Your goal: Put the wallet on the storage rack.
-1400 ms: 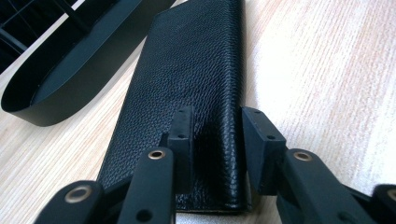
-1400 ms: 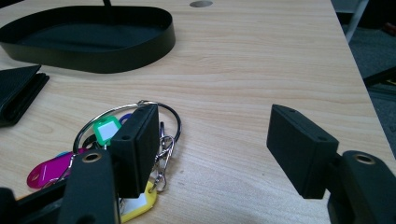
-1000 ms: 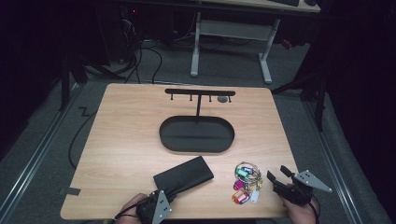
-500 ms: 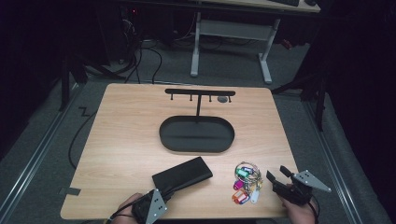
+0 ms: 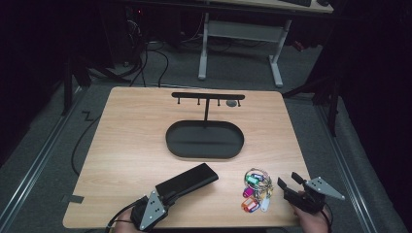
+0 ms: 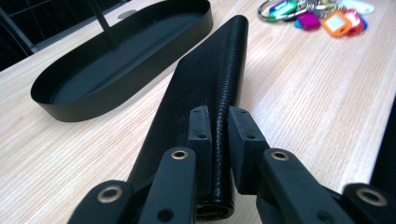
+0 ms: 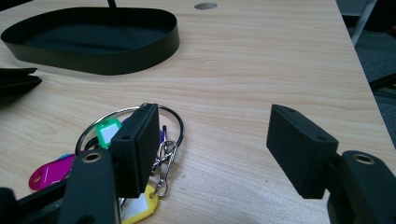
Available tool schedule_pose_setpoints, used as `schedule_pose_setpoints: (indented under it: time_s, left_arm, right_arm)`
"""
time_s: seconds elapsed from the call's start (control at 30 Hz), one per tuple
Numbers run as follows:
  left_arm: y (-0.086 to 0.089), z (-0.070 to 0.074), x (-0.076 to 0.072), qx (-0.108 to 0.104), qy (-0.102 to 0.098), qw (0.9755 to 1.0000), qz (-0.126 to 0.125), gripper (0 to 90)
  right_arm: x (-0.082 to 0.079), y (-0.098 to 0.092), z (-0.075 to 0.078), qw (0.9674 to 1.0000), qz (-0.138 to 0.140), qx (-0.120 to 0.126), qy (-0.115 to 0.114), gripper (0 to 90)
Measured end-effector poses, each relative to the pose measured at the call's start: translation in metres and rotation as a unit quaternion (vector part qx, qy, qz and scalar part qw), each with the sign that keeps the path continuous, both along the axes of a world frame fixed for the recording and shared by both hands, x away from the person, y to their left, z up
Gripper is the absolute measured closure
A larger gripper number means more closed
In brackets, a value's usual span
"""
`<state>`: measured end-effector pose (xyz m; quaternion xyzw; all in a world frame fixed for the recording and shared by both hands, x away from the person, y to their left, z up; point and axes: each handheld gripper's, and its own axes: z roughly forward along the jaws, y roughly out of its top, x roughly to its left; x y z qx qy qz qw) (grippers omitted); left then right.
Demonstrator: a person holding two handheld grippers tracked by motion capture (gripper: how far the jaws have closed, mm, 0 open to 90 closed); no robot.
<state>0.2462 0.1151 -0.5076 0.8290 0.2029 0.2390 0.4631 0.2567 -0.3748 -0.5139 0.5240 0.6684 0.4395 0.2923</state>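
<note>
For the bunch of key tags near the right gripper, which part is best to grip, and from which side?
Probably the large metal ring of the bunch of key tags. It arches clear of the tags toward the black tray, while the plastic tags lie flat on the table. The open right gripper sits just right of the bunch, so come in from that side, low, one jaw through the loop.

The left gripper (image 5: 167, 198) sits low at the person's near left, its jaws pinched tight on the end of a black leather case (image 6: 205, 98), while the right gripper (image 5: 286, 184), held in a hand (image 5: 311, 221) at the near right, hovers with jaws spread wide apart.
</note>
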Motion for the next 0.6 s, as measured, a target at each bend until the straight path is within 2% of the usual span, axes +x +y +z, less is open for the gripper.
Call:
schedule_pose_setpoints:
  time_s: [0.3, 0.43, 0.6]
  left_arm:
    - [0.013, 0.01, -0.001, -0.048, 0.028, 0.9984, 0.005, 81.3]
    - [0.021, 0.015, -0.002, -0.074, 0.036, 0.9965, 0.01, 81.7]
    - [0.033, 0.018, 0.004, -0.11, 0.048, 0.9924, 0.028, 81.7]
  right_arm:
    - [0.0, -0.001, 0.001, 1.0, 0.0, 0.0, -0.001, 35.0]
    - [0.0, -0.001, 0.0, 1.0, 0.001, 0.0, -0.001, 35.0]
    - [0.0, 0.0, 0.0, 1.0, 0.001, 0.001, 0.0, 35.0]
